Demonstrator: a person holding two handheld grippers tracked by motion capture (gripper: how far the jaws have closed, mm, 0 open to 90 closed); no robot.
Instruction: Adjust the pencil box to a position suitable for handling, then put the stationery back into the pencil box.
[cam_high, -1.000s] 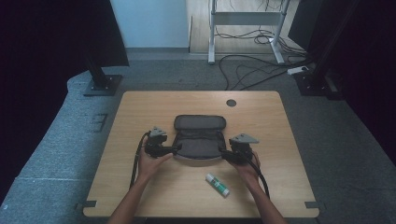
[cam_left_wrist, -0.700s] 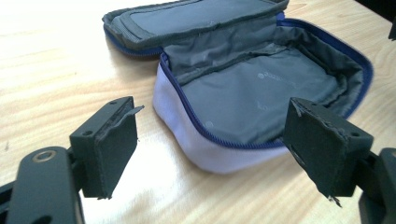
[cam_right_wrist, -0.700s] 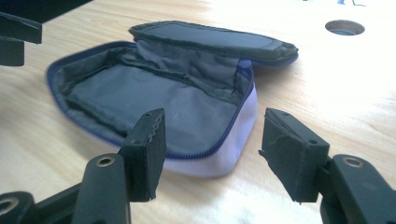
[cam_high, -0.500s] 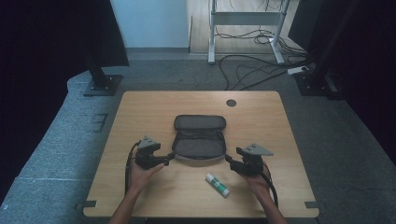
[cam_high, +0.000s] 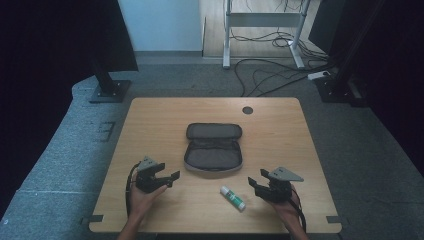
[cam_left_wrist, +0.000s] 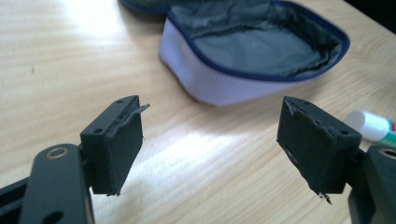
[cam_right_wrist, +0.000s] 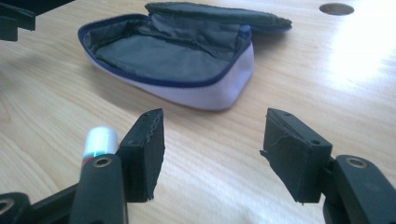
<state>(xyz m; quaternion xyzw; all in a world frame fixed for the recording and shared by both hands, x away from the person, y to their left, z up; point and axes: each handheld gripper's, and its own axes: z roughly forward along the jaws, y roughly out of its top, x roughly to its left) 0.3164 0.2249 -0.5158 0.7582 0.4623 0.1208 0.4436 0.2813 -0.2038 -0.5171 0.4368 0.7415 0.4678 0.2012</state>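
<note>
The glue stick (cam_high: 233, 196) lies flat on the wooden table (cam_high: 280, 135) near its front edge, between the two grippers and nearer the right one. Its long axis runs on a diagonal in the high view, the white cap toward the open pencil case (cam_high: 213, 152), the green end toward the person. The case sits just behind it, apart, its lid folded back. The left gripper (cam_high: 169, 179) has just been closing a little, yet its jaws stand wide with nothing between them. The right gripper (cam_high: 253, 184) is also spread and empty, just beside the stick.
</note>
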